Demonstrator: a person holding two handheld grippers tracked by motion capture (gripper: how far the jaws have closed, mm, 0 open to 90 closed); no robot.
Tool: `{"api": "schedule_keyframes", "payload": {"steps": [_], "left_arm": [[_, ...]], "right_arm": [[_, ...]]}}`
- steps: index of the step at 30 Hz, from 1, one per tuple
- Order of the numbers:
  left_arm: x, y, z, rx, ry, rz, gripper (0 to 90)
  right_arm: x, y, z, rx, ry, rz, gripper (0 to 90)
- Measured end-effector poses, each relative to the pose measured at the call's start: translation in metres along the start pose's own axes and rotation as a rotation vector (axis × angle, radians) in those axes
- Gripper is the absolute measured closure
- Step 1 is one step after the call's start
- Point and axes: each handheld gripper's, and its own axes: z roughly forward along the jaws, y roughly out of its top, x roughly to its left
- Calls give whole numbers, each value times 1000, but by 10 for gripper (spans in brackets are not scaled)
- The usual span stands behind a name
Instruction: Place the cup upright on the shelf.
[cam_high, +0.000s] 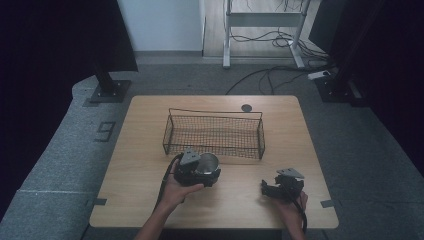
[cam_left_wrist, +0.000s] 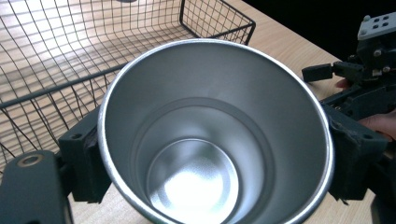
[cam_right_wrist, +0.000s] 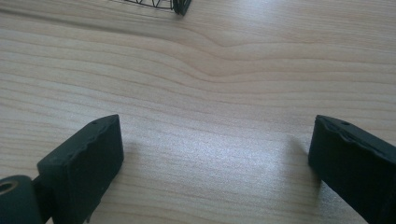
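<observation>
Jaws on the left gripper (cam_high: 201, 172) are clamped on opposite sides of a steel cup (cam_left_wrist: 215, 135), one black pad on each side of the rim, so the grab part looks done. Cup's upright and empty, mouth facing the camera, shiny inside. It sits just in front of the wire basket (cam_high: 215, 132), close to the near wall but not over it yet. Can't really tell if it's resting on the table (cam_high: 280, 110) or lifted a touch.

Basket has nothing in it as far as I can see, so my guess is what's left is the main bit: lift over that near wall, lower in, let go.

Right gripper (cam_high: 280, 189) is parked off to the side near the front edge, jaws wide apart over bare wood, holding nothing.
</observation>
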Motion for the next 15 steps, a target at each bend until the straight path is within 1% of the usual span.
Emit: {"api": "schedule_keyframes", "payload": {"steps": [2,6,15], "left_arm": [[-1,2,-1,-10,-6,7,139],[-1,4,-1,-19,-13,9,139],[1,11,-3,-25,-9,8,140]], "right_arm": [[0,0,0,0,0,0,32],[0,0,0,0,0,0,32],[0,0,0,0,0,0,32]]}}
